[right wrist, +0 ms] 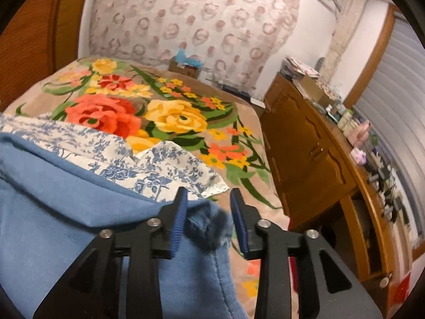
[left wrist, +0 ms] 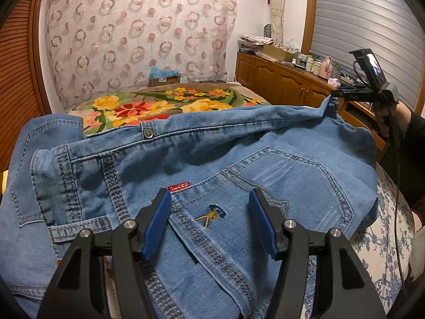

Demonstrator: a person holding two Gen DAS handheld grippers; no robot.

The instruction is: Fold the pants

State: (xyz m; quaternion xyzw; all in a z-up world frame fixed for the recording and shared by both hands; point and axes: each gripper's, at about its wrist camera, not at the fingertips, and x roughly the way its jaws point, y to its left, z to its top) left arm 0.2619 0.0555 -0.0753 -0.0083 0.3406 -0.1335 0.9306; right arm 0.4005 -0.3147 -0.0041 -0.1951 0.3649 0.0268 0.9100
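Blue jeans (left wrist: 212, 159) lie bunched on the bed, waistband and back pocket up, with a small red tag and a yellow embroidered mark. My left gripper (left wrist: 209, 199) is open just above the back pocket, holding nothing. In the right wrist view my right gripper (right wrist: 208, 199) is open, with a bunched corner of the jeans (right wrist: 207, 226) between its blue pads (right wrist: 178, 220), not pinched. The right gripper also shows in the left wrist view (left wrist: 342, 93) at the jeans' far right corner.
A floral blanket (right wrist: 170, 117) covers the bed. A blue-and-white patterned cloth (right wrist: 148, 170) lies under the jeans. A wooden cabinet (right wrist: 313, 154) with bottles and clutter stands along the right. A cardboard box (left wrist: 164, 79) sits by the curtain.
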